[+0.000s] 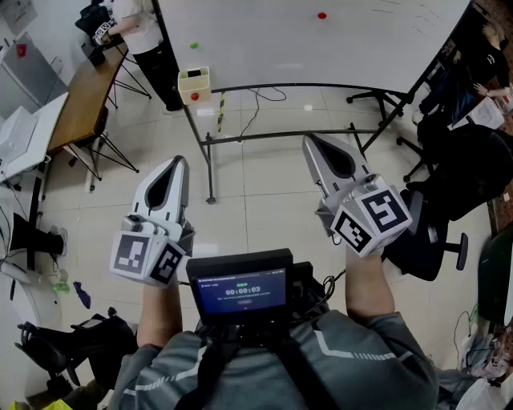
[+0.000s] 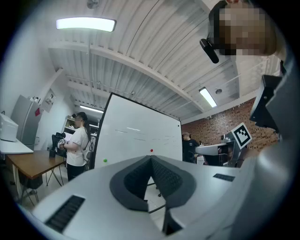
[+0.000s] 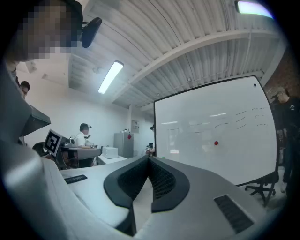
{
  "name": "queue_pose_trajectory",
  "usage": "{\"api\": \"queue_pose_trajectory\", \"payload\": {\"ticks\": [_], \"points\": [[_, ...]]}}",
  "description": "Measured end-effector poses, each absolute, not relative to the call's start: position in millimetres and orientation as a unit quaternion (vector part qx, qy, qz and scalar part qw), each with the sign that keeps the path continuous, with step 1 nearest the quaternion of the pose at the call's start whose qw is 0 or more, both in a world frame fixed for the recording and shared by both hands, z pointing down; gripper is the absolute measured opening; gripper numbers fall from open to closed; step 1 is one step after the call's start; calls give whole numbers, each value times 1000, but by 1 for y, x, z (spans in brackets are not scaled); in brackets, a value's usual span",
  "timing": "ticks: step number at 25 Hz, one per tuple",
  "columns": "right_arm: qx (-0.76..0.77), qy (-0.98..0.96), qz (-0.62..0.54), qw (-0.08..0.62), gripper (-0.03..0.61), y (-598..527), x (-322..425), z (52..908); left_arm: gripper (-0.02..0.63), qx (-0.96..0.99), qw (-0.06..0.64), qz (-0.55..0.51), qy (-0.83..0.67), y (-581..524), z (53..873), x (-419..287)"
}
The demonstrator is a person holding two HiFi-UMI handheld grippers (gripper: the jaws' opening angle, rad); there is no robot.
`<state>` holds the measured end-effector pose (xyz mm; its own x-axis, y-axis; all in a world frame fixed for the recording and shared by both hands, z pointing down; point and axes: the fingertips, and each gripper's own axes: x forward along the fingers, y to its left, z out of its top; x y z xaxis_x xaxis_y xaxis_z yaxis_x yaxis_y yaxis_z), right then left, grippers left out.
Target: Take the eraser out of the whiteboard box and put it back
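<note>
Head view shows left tongs (image 1: pixel 179 162) and right tongs (image 1: pixel 309 142) pressed together, empty, well apart from the box (image 1: pixel 193 84): best step closer, spread one, then reach in.

We look from the head camera steeply down over the chest, past the left gripper (image 1: pixel 178 160) and right gripper (image 1: pixel 309 138), onto the floor (image 1: pixel 264 208) and the whiteboard (image 1: pixel 321 56) well ahead. Each gripper camera sits close behind its own jaws, which fill the lower half of its view. It faces level towards that board and takes in the ceiling (image 2: pixel 154 56) above.

All three views share the whiteboard and its red magnet (image 1: pixel 321 15). The head view and left gripper view also share the person at the desk (image 1: pixel 140 28) on the left. Each gripper view catches the other gripper's marker cube (image 2: pixel 242 135) at its inner edge.
</note>
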<state>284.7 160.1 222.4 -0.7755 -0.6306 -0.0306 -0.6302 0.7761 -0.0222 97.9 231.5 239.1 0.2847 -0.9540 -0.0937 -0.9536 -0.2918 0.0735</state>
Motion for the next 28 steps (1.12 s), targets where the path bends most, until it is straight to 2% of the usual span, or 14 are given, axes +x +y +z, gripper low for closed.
{"api": "queue_pose_trajectory", "payload": {"ticks": [7,12,28], "points": [[-331,943,-15,18,25,165,209,234,32,802,3,-54,-595,235,245,26],[-320,947,-13,17,25,143,187,235,32,800,5,-55,-597,211,248,10],[-274,960,-25,43,25,-46,125,225,32,777,-9,-42,-628,27,232,-48]]}}
